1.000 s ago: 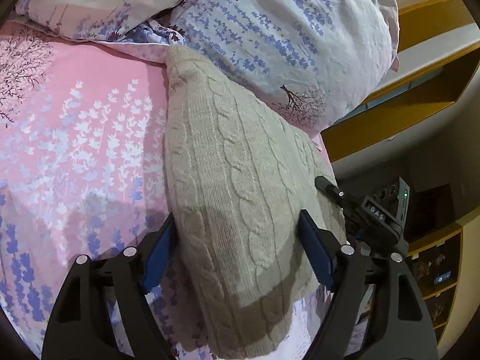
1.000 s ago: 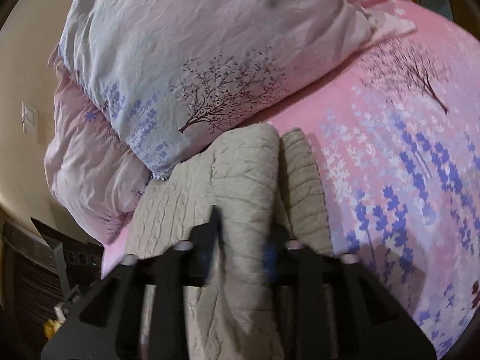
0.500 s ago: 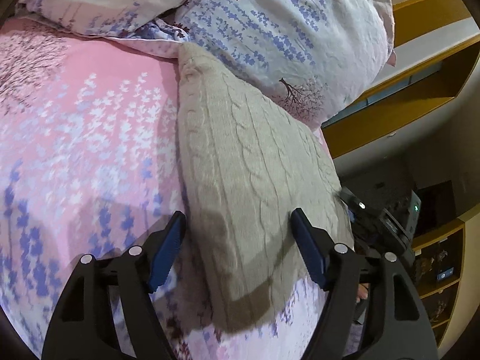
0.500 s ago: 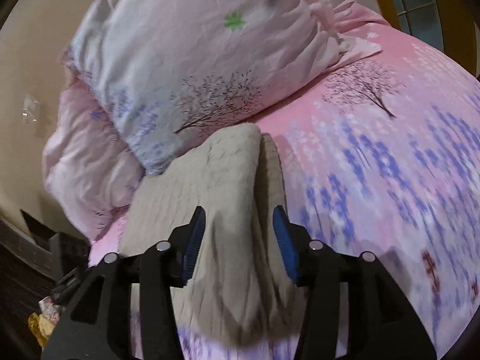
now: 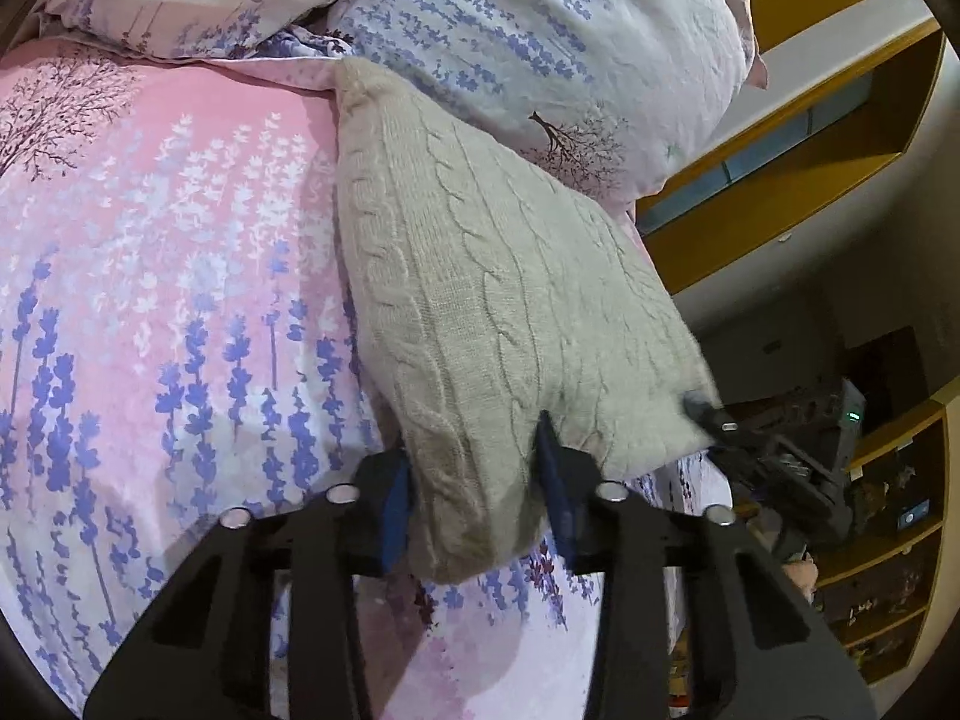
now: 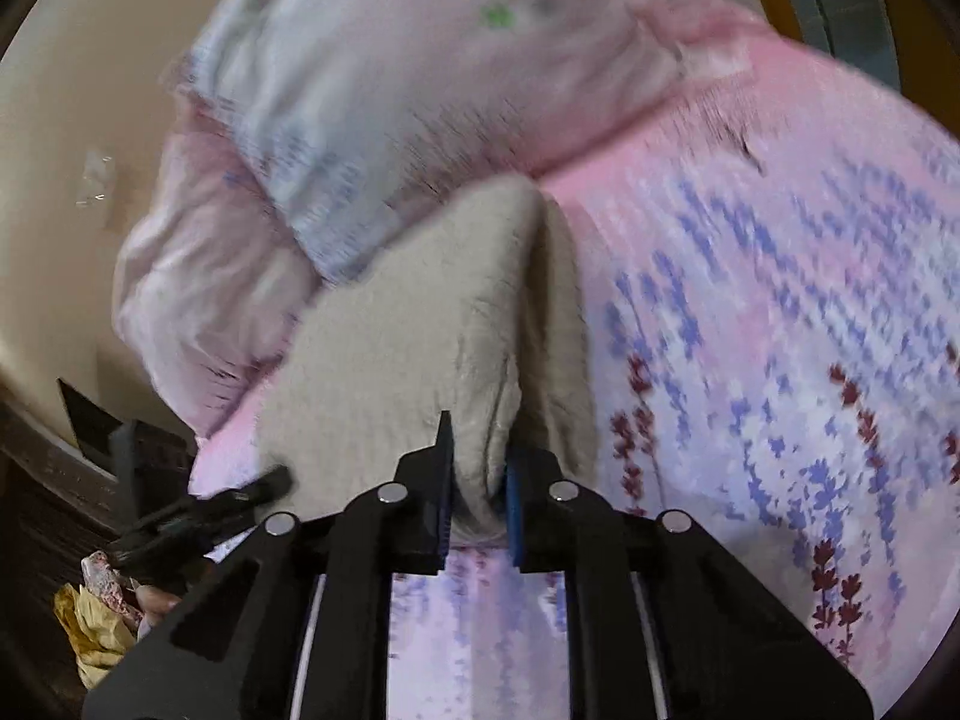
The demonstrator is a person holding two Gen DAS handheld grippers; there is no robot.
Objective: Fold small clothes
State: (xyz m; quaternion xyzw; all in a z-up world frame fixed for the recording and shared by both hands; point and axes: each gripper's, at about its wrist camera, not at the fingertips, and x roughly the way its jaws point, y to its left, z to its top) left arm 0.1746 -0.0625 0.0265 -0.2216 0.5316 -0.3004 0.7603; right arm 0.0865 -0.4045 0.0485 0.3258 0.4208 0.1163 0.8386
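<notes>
A beige cable-knit sweater [image 5: 480, 276] lies folded on the pink floral bedsheet [image 5: 150, 270], its far end against a pillow. My left gripper [image 5: 474, 501] is shut on the near edge of the sweater, which bunches between the blue pads. My right gripper [image 6: 477, 501] is shut on another near edge of the same sweater [image 6: 420, 330]; that view is motion-blurred. The right gripper also shows in the left wrist view [image 5: 774, 450] at the sweater's right corner, and the left gripper shows in the right wrist view [image 6: 210, 510] at lower left.
Two floral pillows [image 5: 540, 30] lie at the head of the bed, touching the sweater's far end. A yellow wooden shelf unit [image 5: 810, 138] stands beyond the bed's right edge. A beige wall [image 6: 72, 120] is behind the pillows.
Both grippers have closed from open onto the near edge of the sweater. The right wrist view has shifted and blurred, so that gripper is moving.
</notes>
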